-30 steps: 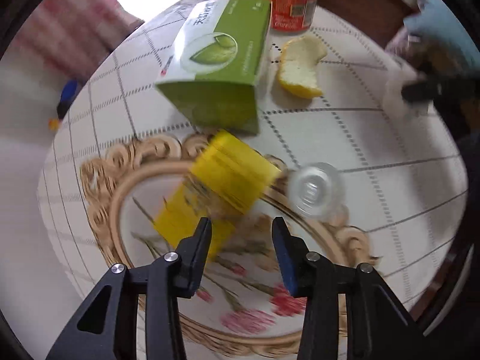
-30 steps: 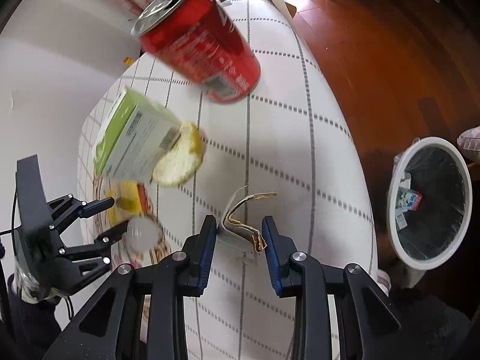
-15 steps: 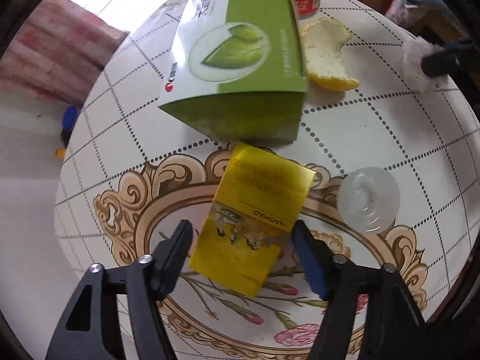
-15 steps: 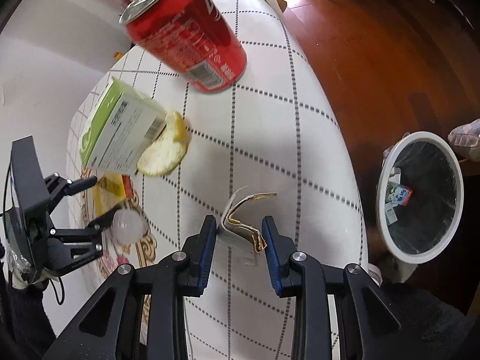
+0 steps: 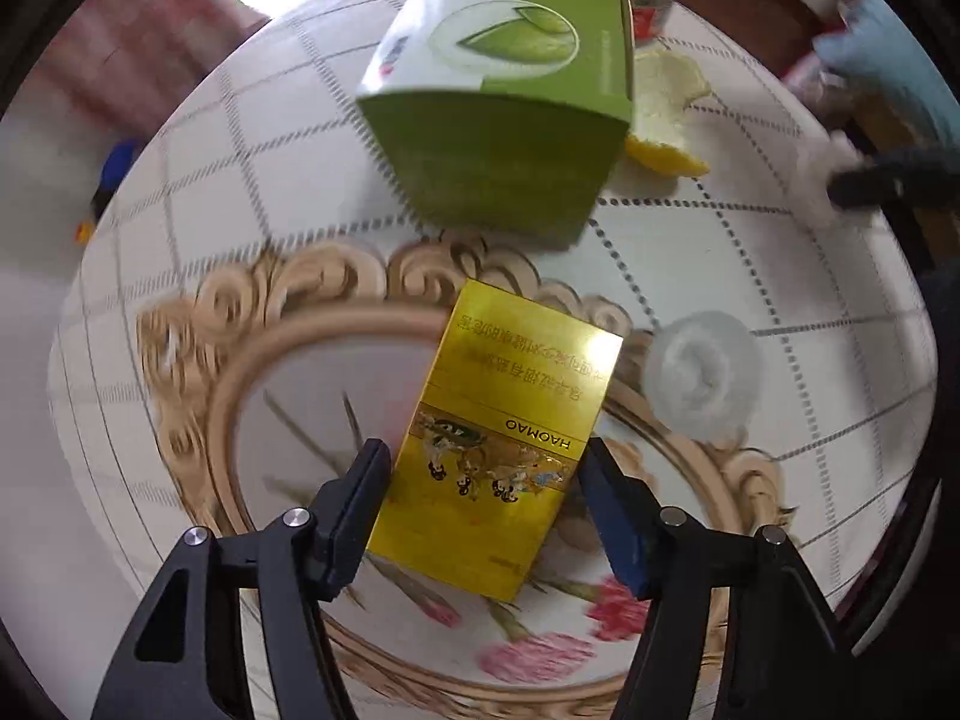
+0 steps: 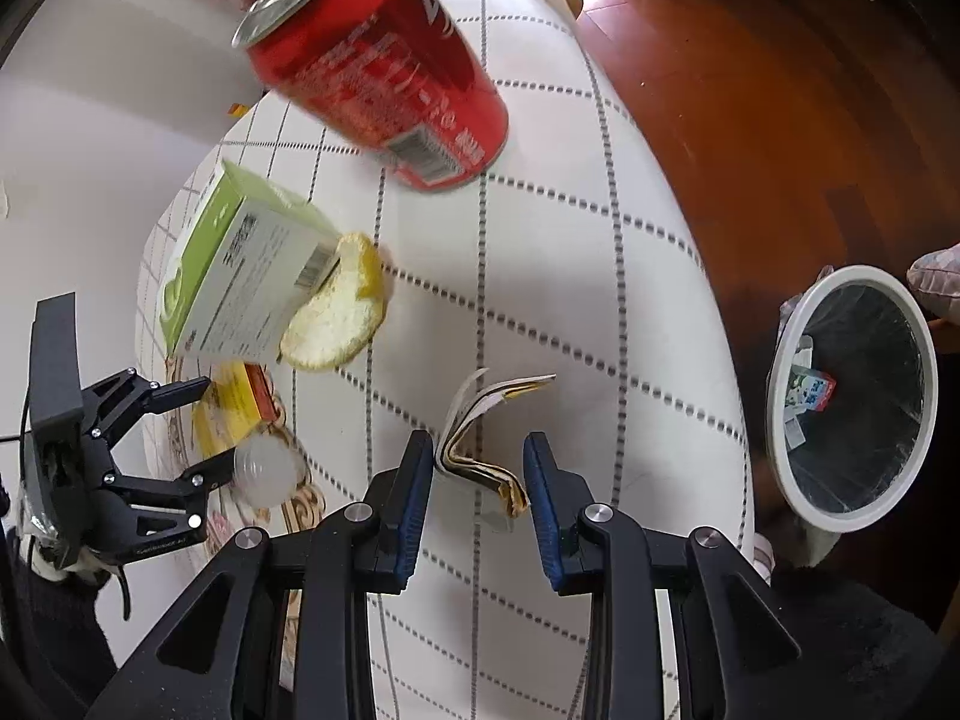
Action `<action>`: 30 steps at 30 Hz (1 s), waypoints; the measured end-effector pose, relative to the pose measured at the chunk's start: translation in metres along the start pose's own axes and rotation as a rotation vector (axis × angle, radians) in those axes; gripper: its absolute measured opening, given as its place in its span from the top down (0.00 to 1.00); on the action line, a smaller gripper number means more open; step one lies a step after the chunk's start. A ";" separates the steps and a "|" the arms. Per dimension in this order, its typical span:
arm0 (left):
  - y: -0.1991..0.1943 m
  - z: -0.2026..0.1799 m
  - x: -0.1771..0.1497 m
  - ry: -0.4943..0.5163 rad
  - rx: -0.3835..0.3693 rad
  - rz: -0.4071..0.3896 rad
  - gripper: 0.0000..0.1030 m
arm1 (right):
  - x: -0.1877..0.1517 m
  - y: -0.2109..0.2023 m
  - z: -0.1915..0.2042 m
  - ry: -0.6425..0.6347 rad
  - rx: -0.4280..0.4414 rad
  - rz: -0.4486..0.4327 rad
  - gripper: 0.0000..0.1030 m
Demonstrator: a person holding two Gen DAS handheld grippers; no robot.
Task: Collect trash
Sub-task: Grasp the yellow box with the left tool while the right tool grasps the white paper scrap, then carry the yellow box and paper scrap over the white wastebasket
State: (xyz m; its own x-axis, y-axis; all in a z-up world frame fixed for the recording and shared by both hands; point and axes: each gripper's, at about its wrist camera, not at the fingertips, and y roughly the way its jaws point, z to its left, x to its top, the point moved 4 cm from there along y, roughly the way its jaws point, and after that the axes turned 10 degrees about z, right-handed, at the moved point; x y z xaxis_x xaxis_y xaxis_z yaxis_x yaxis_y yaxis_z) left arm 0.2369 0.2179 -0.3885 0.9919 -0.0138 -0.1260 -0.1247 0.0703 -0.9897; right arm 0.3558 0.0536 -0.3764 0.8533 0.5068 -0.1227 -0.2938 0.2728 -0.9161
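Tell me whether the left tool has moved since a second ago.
Yes. The left tool has advanced toward the green box and opened, so its fingers now straddle the yellow pack.

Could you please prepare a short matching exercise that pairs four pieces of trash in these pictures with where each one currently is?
Things:
1. flat yellow cardboard packet
2. folded paper wrapper
3. red aluminium drink can
4. curved yellow citrus peel

Places:
A. against the green and white carton
B. between the left gripper's open jaws
C. standing at the table's far end
D. between the right gripper's jaws

Pairs: 1-B, 2-D, 3-C, 4-A
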 end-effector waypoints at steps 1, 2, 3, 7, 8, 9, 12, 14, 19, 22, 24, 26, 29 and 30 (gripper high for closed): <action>0.000 0.003 -0.007 -0.047 0.005 0.001 0.40 | -0.006 -0.001 0.000 -0.008 0.003 0.001 0.68; -0.002 0.004 -0.015 -0.089 0.005 -0.003 0.40 | -0.013 -0.003 -0.001 -0.015 0.004 0.003 0.68; -0.001 0.004 -0.028 -0.175 -0.006 0.016 0.40 | -0.022 -0.004 -0.002 -0.024 0.004 0.006 0.68; 0.007 -0.003 -0.080 -0.446 -0.113 0.080 0.41 | -0.060 0.001 -0.008 -0.067 -0.014 0.034 0.68; 0.007 -0.007 -0.088 -0.472 -0.144 0.064 0.41 | -0.071 0.005 -0.010 -0.073 -0.017 0.046 0.68; 0.008 -0.013 -0.097 -0.510 -0.165 0.050 0.41 | -0.081 0.008 -0.012 -0.080 -0.014 0.057 0.68; 0.016 -0.021 -0.102 -0.530 -0.159 0.015 0.39 | -0.104 0.017 -0.015 -0.101 -0.016 0.073 0.69; 0.022 -0.030 -0.100 -0.508 -0.090 0.009 0.37 | -0.111 0.018 -0.014 -0.111 -0.034 0.065 0.69; 0.024 -0.034 -0.100 -0.535 -0.058 -0.023 0.36 | -0.111 0.020 -0.009 -0.112 -0.063 0.043 0.69; 0.024 -0.019 -0.108 -0.562 -0.059 -0.063 0.45 | -0.107 0.018 -0.008 -0.099 -0.056 0.021 0.72; 0.022 -0.024 -0.111 -0.555 -0.036 -0.063 0.45 | -0.103 0.014 -0.006 -0.098 -0.060 0.003 0.84; 0.015 -0.036 -0.113 -0.556 -0.018 -0.078 0.45 | -0.103 0.009 -0.003 -0.099 -0.045 -0.001 0.85; -0.006 -0.052 -0.119 -0.573 0.012 -0.125 0.45 | -0.102 0.002 0.001 -0.111 -0.043 -0.020 0.86; -0.014 -0.054 -0.120 -0.579 0.028 -0.146 0.45 | -0.102 0.000 0.002 -0.114 -0.035 -0.027 0.86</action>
State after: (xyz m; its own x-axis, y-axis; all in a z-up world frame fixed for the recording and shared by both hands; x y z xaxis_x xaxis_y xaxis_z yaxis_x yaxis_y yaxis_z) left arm 0.1181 0.1650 -0.3632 0.8506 0.5202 0.0767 0.0068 0.1350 -0.9908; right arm 0.2676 0.0037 -0.3626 0.8054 0.5901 -0.0559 -0.2548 0.2596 -0.9315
